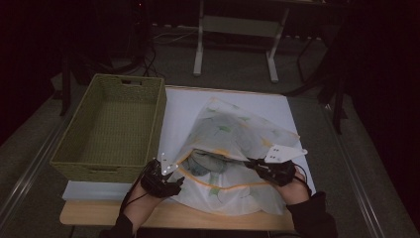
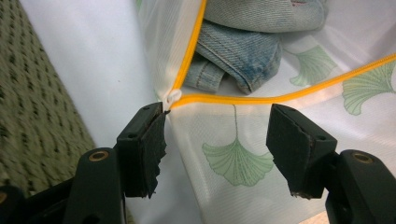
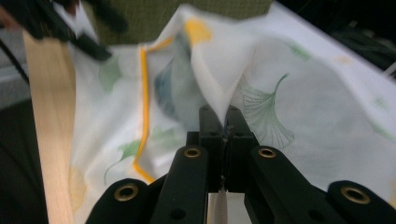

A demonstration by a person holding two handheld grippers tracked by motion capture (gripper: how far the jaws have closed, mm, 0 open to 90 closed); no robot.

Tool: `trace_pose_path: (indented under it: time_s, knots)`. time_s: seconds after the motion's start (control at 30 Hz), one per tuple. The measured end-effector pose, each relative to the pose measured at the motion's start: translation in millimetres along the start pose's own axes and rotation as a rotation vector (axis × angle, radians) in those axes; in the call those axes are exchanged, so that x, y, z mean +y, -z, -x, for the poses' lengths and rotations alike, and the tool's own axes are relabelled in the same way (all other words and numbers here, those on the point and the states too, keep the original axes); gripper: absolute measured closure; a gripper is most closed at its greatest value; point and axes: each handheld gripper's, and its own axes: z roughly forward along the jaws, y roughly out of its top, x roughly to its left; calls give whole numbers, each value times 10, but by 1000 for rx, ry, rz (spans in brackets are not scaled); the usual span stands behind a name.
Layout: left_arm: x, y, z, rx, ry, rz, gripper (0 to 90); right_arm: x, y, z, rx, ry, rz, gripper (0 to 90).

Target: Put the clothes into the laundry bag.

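White mesh laundry bag with ginkgo print and orange zipper (image 1: 233, 148) lay on the worktop (image 1: 178, 106), folded blue jeans (image 2: 247, 42) inside. Right tongs (image 3: 225, 122) pinched its upper fabric; left tongs (image 2: 217, 140) gaped at the zipper's end, probably about to grip it.

The high view looks forward and down from above the person's side onto the white-topped wooden table (image 1: 277, 104). Both gripper views sit low and close, sharing the translucent leaf-printed mesh bag with an orange zipper (image 1: 233, 148) (image 2: 243, 154) (image 3: 289, 93).
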Motion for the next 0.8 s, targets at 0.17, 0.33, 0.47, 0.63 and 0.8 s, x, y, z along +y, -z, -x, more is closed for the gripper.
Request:
trace_pose_path:
  time_s: [0.17, 0.33, 0.47, 0.63, 0.8]
  knots:
    - [-45, -38, -20, -9, 17, -16, 383, -5, 201, 116, 65, -85, 120, 886]
    - [-119, -111, -46, -33, 35, -51, 384, -113, 209, 120, 35, -55, 66, 885]
    - [-146, -152, -89, -48, 47, -64, 415, -250, 115, 106, 20, -37, -18, 883]
    - [-156, -183, -59, -9, 16, -77, 444, -388, 41, 126, -14, -20, -96, 882]
    - [-194, -224, -43, -32, 28, -82, 383, -476, 44, 163, -35, -17, -125, 855]
